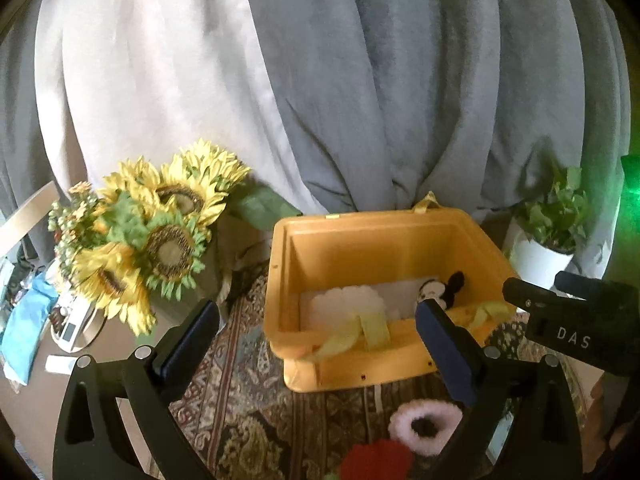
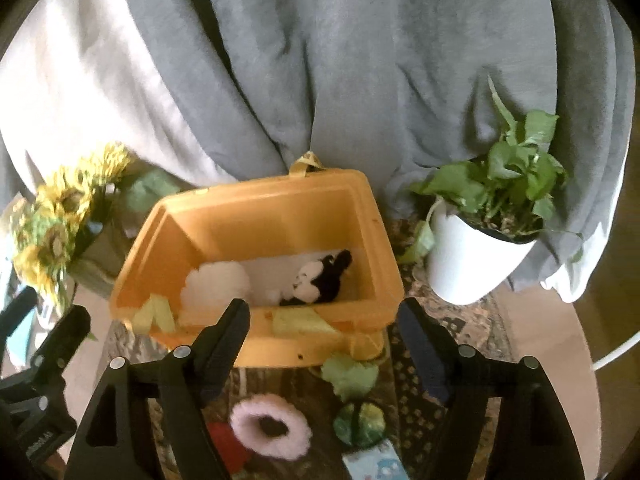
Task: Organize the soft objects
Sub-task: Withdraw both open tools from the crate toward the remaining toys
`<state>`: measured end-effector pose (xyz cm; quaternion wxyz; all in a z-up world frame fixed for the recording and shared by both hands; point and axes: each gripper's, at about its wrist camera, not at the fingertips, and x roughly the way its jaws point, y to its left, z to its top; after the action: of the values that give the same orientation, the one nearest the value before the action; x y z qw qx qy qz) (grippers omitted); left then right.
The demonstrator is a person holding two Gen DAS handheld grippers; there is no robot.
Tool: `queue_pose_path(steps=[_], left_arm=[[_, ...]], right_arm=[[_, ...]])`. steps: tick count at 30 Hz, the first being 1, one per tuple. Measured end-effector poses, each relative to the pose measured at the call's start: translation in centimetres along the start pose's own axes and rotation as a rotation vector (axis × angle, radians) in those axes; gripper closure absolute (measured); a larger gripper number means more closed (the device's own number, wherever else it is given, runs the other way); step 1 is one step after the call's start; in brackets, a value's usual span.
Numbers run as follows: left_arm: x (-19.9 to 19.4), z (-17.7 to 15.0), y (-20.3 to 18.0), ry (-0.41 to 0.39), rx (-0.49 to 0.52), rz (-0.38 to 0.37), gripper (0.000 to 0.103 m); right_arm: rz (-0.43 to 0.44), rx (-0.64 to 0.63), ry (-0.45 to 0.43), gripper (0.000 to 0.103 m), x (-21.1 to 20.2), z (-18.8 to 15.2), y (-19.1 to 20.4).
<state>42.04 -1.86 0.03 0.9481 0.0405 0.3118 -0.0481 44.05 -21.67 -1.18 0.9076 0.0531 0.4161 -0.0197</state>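
Pink fluffy ring [image 2: 271, 426]: light, squashy; pinch its rim.
Yellow bin [image 2: 256, 204]: stiff-walled, already holding a black-and-white plush [image 2: 320, 276].
Left gripper [image 1: 318, 320]: jaws released, empty.
Right gripper [image 2: 324, 322]: jaws released, empty.

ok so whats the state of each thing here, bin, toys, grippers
yellow bin: open, upright
black and white plush: lying in the bin
white plush: in the bin
pink fluffy ring: on the rug, outside the bin
left gripper: open, empty
right gripper: open, empty
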Motion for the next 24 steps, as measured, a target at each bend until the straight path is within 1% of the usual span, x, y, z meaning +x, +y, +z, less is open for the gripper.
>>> queue_pose_path(steps=[5,12,17,21,24], left_arm=[[-1.5,-1.5,-0.6,0.033,0.030,0.016,0.001],[-2.4,-3.6,-1.3,0.114,0.051,-0.005,0.001],[-1.9,-5.3,-1.6,0.191,0.054,-0.031,0.001],[-1.0,-6.7,-1.7,0.257,0.041,-0.059,0.001],[0.1,-7.7,-1.9,0.322,0.032,-0.083,0.001]], right_arm=[[-0.016,-0.046,0.031,0.025,-1.0,-1.5,-0.4],[-0.011,-0.081,0.109,0.025,-1.6,-3.5,-1.0],[-0.010,-0.114,0.192,0.025,-0.7,-4.8,-0.8],[-0.006,-0.114,0.252,0.025,0.2,-6.0,-1.1],[-0.008,-0.114,0.297,0.025,0.9,-6.8,-1.3]])
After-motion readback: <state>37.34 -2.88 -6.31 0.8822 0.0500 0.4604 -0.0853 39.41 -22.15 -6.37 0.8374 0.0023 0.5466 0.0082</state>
